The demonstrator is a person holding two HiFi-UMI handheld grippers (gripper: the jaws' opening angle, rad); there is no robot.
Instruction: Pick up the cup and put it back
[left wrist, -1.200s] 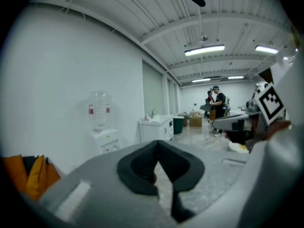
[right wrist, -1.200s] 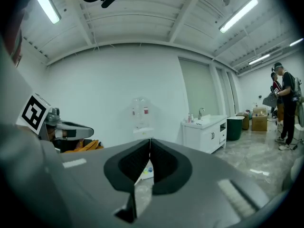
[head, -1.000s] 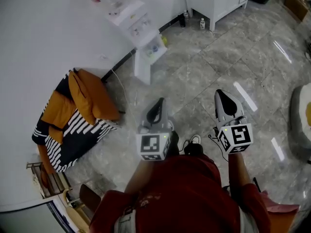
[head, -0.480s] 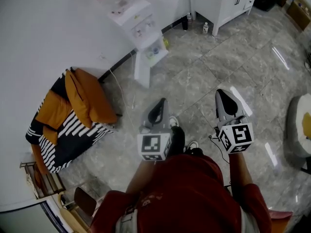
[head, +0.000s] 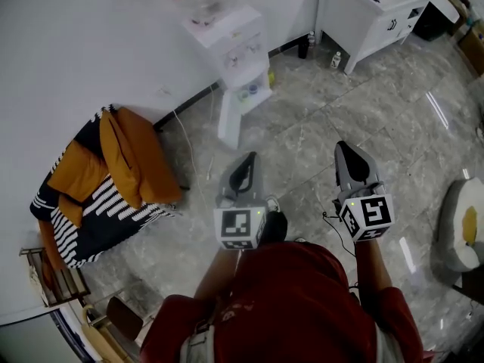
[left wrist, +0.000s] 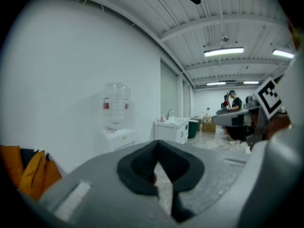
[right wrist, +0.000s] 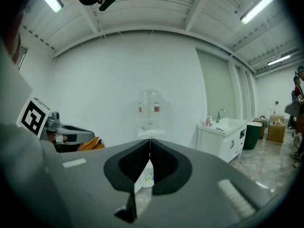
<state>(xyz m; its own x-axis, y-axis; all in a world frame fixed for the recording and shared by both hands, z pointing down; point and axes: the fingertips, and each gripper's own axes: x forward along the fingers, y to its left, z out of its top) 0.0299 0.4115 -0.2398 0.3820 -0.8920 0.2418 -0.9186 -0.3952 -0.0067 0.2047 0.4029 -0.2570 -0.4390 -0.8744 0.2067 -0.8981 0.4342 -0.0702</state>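
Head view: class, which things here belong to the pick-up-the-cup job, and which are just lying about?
Job in hand:
- left gripper, shut, empty
- right gripper, shut, empty
- water dispenser, possibly where the cup is, though no cup can be made out

Lying about:
- orange cushions
- white sink cabinet
- small bottles on the floor
- wooden rack

- The left hand-held gripper (head: 248,161) and the right hand-held gripper (head: 344,151): grey, with black-and-white square markers.
- floor (head: 318,119) beneath them: grey marbled tiles.
- cushions (head: 128,157) left of the left hand-held gripper: orange, on black-and-white striped fabric (head: 113,210).
- water dispenser (head: 238,51) ahead: white.
- shirt (head: 295,301): red.
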